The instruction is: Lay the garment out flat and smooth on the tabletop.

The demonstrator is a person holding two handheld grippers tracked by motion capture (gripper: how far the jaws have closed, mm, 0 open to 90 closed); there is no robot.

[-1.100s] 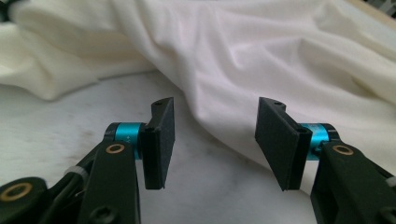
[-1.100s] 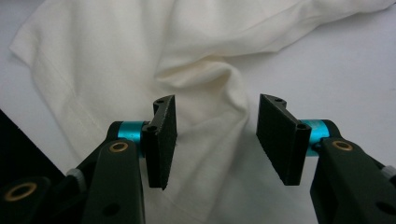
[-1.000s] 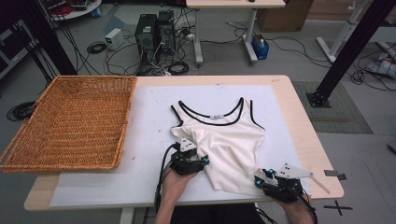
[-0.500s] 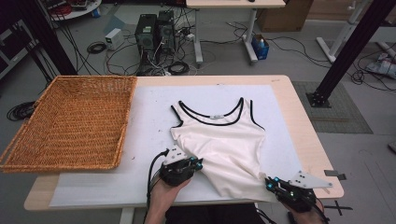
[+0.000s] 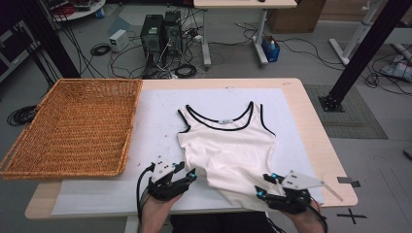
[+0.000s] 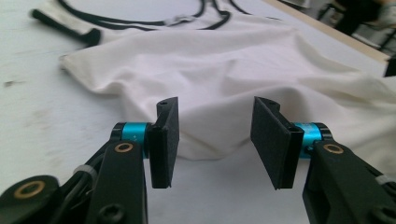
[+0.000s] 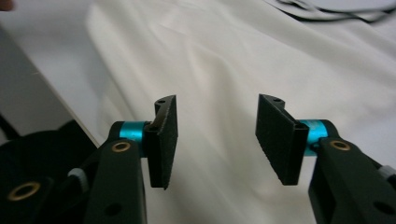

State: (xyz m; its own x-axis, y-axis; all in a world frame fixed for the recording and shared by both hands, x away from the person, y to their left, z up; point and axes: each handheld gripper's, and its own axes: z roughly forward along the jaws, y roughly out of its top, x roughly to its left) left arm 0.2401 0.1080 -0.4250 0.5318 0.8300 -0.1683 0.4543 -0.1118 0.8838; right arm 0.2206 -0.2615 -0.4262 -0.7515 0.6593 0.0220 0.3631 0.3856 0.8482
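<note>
A white tank top [image 5: 228,145] with black trim lies flat on the white mat, neckline toward the far side. My left gripper [image 5: 190,175] sits open near the table's front edge, just left of the top's lower left hem. In the left gripper view the wrinkled hem [image 6: 219,126] lies a short way beyond the jaws, nothing between them. My right gripper [image 5: 268,185] hovers open over the top's lower right hem at the front edge. In the right gripper view white cloth [image 7: 219,93] spreads under and beyond the open jaws.
A large wicker basket [image 5: 73,126] rests on the table's left side, overhanging the left edge. The white mat [image 5: 155,121] covers most of the wooden tabletop. Computers, cables and desk legs stand on the floor beyond the far edge.
Both grippers have drawn back toward the front edge, off the tank top. The garment's lower hem now lies spread flatter than a second ago.
</note>
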